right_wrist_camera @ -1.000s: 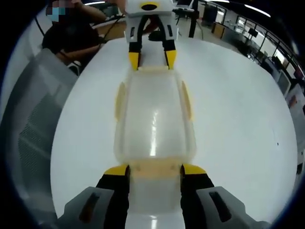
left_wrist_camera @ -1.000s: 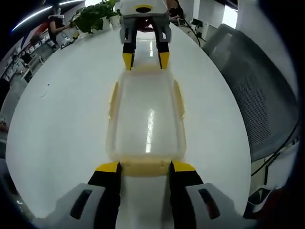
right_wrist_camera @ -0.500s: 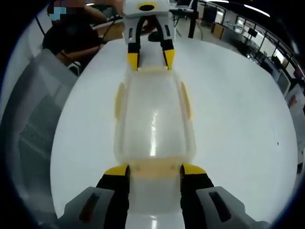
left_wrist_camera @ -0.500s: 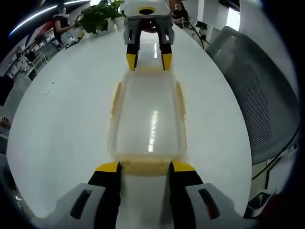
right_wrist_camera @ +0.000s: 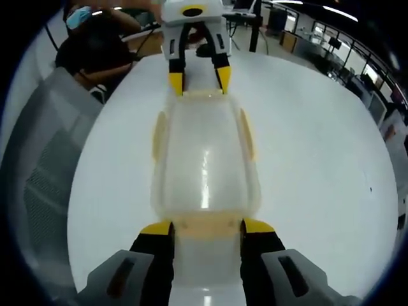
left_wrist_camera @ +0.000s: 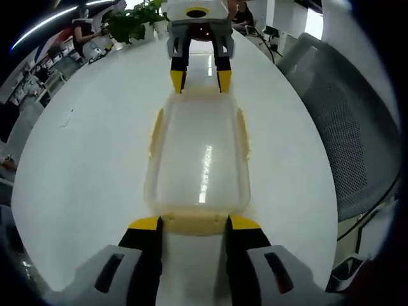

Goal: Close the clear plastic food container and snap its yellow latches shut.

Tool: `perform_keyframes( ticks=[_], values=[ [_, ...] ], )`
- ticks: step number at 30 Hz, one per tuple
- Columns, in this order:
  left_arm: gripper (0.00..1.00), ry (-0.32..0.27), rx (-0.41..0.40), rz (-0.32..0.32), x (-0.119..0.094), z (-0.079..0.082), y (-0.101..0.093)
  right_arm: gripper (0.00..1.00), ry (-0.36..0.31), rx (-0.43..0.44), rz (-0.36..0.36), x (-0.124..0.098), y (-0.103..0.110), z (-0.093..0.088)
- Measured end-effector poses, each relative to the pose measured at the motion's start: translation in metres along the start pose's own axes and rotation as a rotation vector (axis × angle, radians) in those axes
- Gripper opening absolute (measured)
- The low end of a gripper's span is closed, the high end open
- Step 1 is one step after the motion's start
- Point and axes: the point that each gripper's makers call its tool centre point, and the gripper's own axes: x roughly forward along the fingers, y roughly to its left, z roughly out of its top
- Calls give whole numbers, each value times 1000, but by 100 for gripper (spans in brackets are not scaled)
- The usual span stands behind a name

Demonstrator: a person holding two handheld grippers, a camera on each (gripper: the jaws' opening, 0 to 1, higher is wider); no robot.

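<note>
Each open tool, left (left_wrist_camera: 190, 223) and right (right_wrist_camera: 207, 227), straddles an end latch (left_wrist_camera: 193, 222) of the container (left_wrist_camera: 196, 156); press both down evenly together.

A broad white table (left_wrist_camera: 83, 159) spreads out glossy, catching a streak of ceiling light. Off one long edge, in the left gripper view, a grey mesh office chair (left_wrist_camera: 344, 127) sits pulled in close, and a cable (left_wrist_camera: 366, 207) trails below it. Beyond the far end stands a leafy green potted plant (left_wrist_camera: 131, 19), with a person (left_wrist_camera: 80, 32) further back and desks crowding the far corner. In the right gripper view the same chair (right_wrist_camera: 44, 172) hugs the table (right_wrist_camera: 319, 159) edge, a seated person in dark clothes (right_wrist_camera: 95, 48) behind it. Past the opposite edge runs an open office: rows of desks (right_wrist_camera: 331, 48), dark monitors, long strip lights (right_wrist_camera: 341, 9) overhead.
</note>
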Motion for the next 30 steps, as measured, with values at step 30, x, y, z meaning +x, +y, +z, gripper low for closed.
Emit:
perform_keyframes(
  ticks=[30],
  values=[
    [37,39,5,16,-15,22,6,38,-33,4,-25,-31,-2,3]
  ],
)
